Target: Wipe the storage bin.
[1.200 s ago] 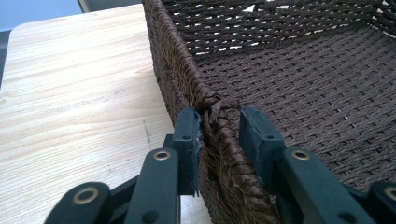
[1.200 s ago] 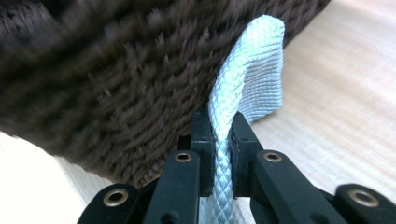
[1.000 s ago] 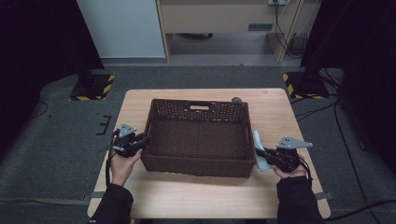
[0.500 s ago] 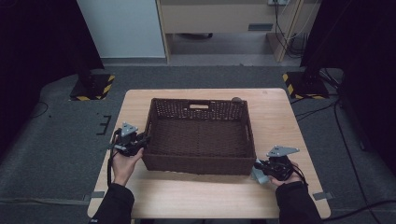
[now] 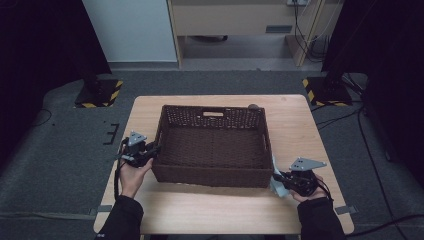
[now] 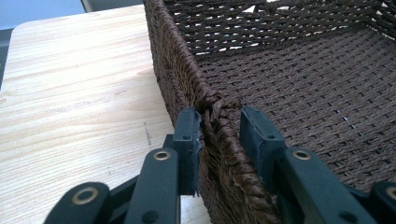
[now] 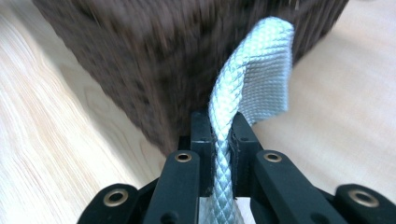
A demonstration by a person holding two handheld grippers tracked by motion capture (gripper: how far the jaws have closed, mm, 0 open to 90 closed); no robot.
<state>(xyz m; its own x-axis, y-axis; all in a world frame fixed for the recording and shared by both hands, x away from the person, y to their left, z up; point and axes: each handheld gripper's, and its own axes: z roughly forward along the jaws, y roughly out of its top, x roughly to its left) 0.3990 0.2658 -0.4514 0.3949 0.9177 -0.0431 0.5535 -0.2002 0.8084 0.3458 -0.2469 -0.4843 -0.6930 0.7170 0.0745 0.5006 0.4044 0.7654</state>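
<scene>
In the middle of the wooden table (image 5: 300, 125) sits a rectangular dark-brown wicker basket (image 5: 215, 150), woven from twisted cord with an open lattice near its rim, a braided top edge and a slot handle cut in its far wall. Its tightly woven floor lies bare. The left gripper (image 5: 150, 150) straddles the basket's left wall: in the left gripper view its 2 black jaws stand either side of the braided rim (image 6: 219, 121), the left pad against the weave, the right pad with a thin gap to it, so a firm pinch cannot be told. At the basket's near right corner the right gripper (image 5: 278, 181) is pressed together on a pale grey-white cloth (image 7: 254, 79) with a diamond-quilted texture; the fabric rises folded from between the jaws and curls over against the basket's outer wall. A small dark rounded object (image 5: 253, 106) rests just behind the basket's far right corner.
</scene>
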